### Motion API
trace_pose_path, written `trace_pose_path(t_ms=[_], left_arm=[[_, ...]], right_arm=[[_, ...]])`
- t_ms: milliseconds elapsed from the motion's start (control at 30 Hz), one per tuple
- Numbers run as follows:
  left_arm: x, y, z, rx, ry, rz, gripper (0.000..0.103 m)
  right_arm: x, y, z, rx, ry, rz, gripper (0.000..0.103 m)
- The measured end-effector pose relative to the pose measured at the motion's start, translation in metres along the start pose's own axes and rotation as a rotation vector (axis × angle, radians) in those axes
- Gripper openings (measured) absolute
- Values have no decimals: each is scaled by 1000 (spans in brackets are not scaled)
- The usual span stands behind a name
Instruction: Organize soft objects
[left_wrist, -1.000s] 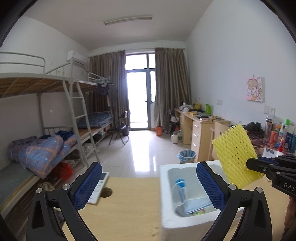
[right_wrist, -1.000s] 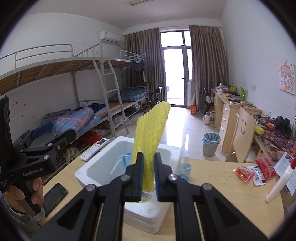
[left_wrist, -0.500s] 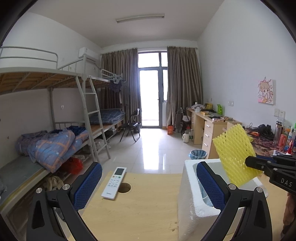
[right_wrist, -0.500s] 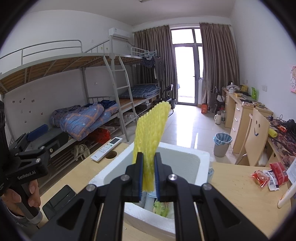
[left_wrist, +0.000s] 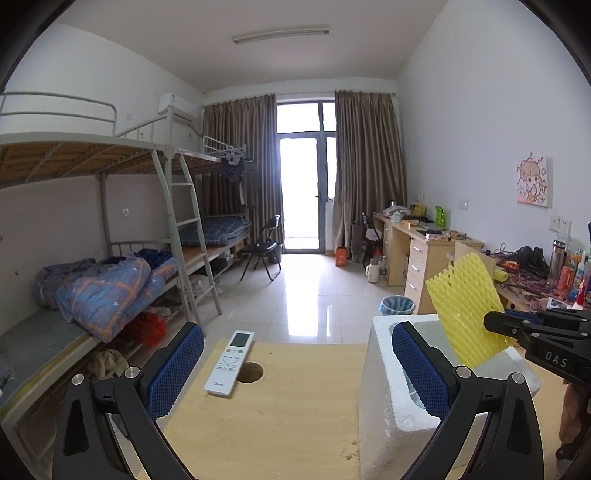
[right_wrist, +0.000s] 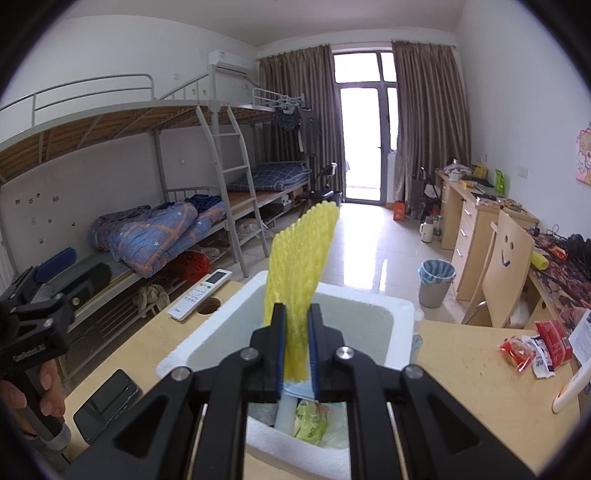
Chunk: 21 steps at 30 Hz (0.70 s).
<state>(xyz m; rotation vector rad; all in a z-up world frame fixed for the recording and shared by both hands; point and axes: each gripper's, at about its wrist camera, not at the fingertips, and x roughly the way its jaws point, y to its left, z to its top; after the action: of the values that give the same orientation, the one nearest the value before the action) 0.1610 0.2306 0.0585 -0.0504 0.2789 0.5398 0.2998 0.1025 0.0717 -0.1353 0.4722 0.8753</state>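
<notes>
A yellow foam net sleeve (right_wrist: 301, 269) stands upright between the blue pads of my right gripper (right_wrist: 296, 347), which is shut on its lower end. It hangs over the open white foam box (right_wrist: 400, 306) on the wooden table. The left wrist view shows the same yellow foam net sleeve (left_wrist: 467, 310) held by the right gripper (left_wrist: 491, 325) above the white foam box (left_wrist: 384, 369). My left gripper (left_wrist: 295, 365) is open and holds nothing, to the left of the box. Inside the box lie a green packet (right_wrist: 310, 421) and a white tube.
A white remote (left_wrist: 231, 362) lies by a round cable hole (left_wrist: 249, 372) in the table (left_wrist: 280, 417). A black phone (right_wrist: 107, 402) lies near the table's left edge. Red snack packets (right_wrist: 532, 349) sit at the right. A hand (right_wrist: 40, 387) holds the left gripper's handle.
The left view has swung left: the box slid to the right edge and the remote and cable hole came into sight. The right gripper moved closer over the box, still shut on the sleeve.
</notes>
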Motion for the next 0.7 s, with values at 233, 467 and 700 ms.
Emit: trace_pose_path(t_ms=[233,467,700], left_arm=[[1,-1,1,3,6,-11,102],[1,-8,2,9,8,-32,102],[-3,-17,4,16,2,-56,102]], right_arm=[[-4,-4,-3,20,-5,-11,65],[-13,-5,-2,23,-14,-11,66],[-24,-14,-2,40,-28,-22,70]])
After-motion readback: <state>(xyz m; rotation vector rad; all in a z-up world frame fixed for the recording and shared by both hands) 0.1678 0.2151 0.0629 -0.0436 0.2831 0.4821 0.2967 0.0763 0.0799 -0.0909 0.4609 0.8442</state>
